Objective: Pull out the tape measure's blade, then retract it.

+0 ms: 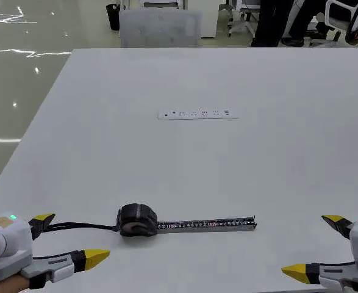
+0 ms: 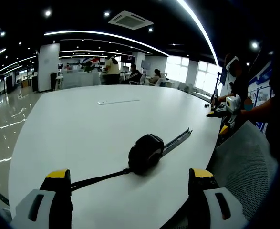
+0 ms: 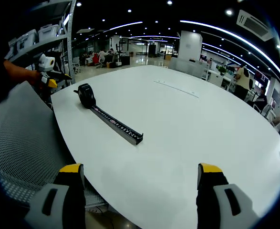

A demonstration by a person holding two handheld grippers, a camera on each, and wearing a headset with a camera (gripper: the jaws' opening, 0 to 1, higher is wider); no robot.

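Yellow-tipped jaws of the left tool [image 1: 72, 237] and the right tool [image 1: 311, 244] stand wide apart at the near edge of the white worktop [image 1: 239, 171], each holding nothing. Between them, nearer the left tool, the black tape measure [image 1: 137, 220] lies on the worktop. Its blade [image 1: 206, 224] is drawn out flat toward the right tool, and its black strap [image 1: 81, 227] trails to just beside the left tool's jaws. Farther across the matte surface lies a white power strip [image 1: 197, 114]. Beyond the far edge a grey chair [image 1: 159, 27] stands on a glossy floor [image 1: 20, 61] that mirrors the lights. The left gripper view shows an open office with long ceiling light strips [image 2: 197, 28], a ceiling vent [image 2: 130, 20] and people [image 2: 112, 67] at distant desks. The right gripper view shows shelving [image 3: 44, 38] carrying boxes.
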